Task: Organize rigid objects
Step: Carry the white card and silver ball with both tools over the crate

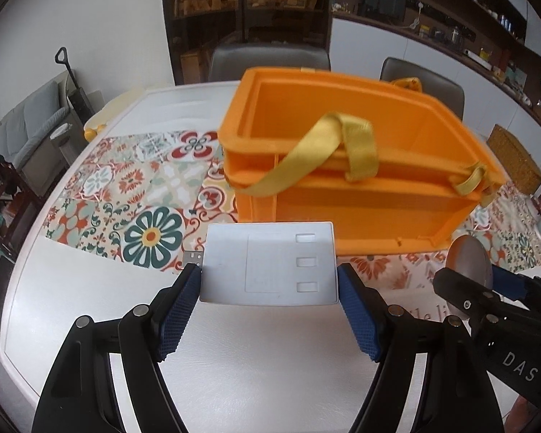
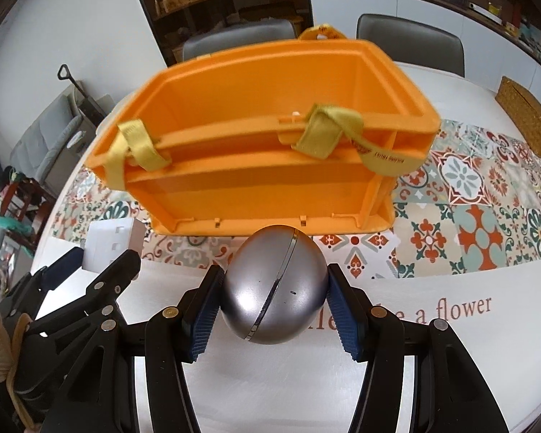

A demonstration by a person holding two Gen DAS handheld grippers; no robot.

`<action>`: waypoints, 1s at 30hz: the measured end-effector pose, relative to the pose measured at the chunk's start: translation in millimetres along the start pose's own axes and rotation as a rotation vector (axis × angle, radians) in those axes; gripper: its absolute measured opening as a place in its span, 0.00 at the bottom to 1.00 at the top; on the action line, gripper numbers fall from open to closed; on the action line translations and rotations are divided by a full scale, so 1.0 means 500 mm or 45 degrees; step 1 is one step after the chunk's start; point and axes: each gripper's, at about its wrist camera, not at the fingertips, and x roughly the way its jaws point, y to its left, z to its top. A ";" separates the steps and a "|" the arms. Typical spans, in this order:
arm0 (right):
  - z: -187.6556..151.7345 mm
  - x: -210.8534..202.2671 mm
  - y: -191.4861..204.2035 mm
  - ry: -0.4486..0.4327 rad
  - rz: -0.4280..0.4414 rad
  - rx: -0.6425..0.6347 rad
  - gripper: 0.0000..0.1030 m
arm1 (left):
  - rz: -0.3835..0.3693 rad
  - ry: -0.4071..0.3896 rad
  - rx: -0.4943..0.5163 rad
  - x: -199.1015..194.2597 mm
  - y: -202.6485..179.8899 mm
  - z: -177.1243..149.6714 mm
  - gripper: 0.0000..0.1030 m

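Left gripper (image 1: pixel 269 281) clamped on a flat white plastic box (image 1: pixel 269 263), bottom centre of the left wrist view; smooth face with three small recessed slots, a USB plug (image 1: pixel 193 257) sticking out at its left edge. Right gripper (image 2: pixel 274 297) clamped on a smooth metallic grey egg-shaped case (image 2: pixel 275 288) with a chrome seam, bottom centre of the right wrist view. Both sit just in front of the orange plastic crate (image 1: pixel 346 151), mid-frame, open top, ribbed wall, yellow webbing straps (image 1: pixel 328 151) draped over the near rim. Crate stands on a floral patterned runner (image 1: pixel 133 195). Bare white tabletop (image 1: pixel 256 368) beneath the grippers, rounded edge at left.
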 end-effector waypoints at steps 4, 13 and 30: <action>0.003 -0.026 0.000 -0.021 0.008 0.010 0.56 | -0.011 -0.046 0.008 -0.028 0.000 0.015 0.74; 0.023 -0.088 0.000 -0.083 0.012 0.030 0.56 | -0.038 -0.115 0.033 -0.081 -0.005 0.048 0.74; 0.086 -0.191 0.005 -0.227 -0.029 0.046 0.56 | -0.094 -0.252 0.109 -0.162 -0.020 0.128 0.74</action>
